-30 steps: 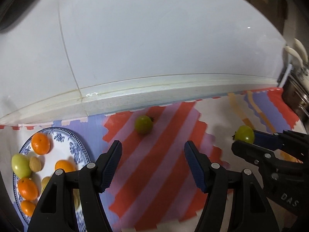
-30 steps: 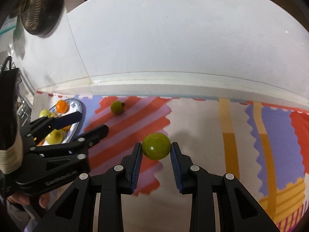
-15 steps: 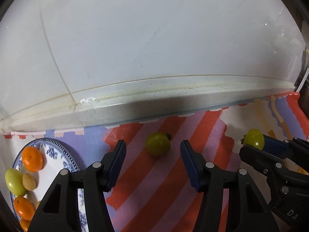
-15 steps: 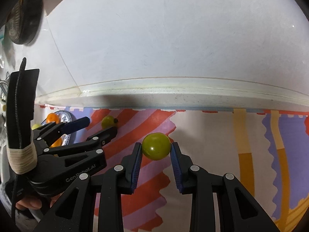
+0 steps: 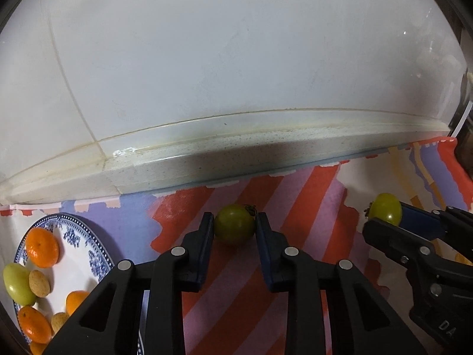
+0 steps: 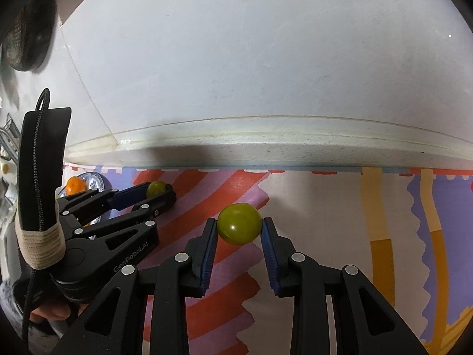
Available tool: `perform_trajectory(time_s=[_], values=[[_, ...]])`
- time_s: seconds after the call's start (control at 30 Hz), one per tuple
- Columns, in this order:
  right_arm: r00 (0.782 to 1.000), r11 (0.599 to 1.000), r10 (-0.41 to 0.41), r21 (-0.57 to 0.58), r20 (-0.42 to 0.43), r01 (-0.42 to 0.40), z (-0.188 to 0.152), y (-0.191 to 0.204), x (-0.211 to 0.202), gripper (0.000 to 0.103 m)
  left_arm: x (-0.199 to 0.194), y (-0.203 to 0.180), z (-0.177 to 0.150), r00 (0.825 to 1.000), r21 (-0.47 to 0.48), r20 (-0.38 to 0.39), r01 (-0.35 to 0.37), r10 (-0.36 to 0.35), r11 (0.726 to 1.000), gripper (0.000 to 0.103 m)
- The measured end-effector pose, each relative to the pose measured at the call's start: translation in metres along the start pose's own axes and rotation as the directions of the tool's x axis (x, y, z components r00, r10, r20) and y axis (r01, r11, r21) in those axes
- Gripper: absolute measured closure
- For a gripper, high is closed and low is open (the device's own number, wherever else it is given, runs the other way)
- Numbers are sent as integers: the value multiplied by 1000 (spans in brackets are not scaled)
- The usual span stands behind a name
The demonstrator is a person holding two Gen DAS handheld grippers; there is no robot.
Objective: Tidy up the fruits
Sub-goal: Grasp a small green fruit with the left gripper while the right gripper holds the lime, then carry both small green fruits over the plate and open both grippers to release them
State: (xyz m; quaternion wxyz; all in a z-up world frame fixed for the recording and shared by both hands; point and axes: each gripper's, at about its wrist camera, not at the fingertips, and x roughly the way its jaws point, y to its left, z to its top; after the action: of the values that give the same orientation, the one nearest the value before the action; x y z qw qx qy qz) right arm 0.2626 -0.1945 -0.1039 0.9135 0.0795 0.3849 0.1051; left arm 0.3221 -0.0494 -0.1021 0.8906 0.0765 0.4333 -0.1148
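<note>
The left gripper [image 5: 235,230] brackets a green tomato [image 5: 235,227] lying on the striped mat [image 5: 295,201], pads at both flanks, though whether they yet press it I cannot tell. The right gripper [image 6: 239,230] is clenched on a second tomato [image 6: 239,227], apparently clear of the mat. Step in hand appears to be pickup; next calls for a firm squeeze, a lift, and carriage left to the plate [image 5: 88,236] already bearing fruit.
</note>
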Motion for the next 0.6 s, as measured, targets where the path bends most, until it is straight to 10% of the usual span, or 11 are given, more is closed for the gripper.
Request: perform_trajectory(time_s=[0.6], values=[[994,996,48,-77,94,-41,6,34,-63,72,-101,11,-18,992,-44,122,28,-23,999,74]])
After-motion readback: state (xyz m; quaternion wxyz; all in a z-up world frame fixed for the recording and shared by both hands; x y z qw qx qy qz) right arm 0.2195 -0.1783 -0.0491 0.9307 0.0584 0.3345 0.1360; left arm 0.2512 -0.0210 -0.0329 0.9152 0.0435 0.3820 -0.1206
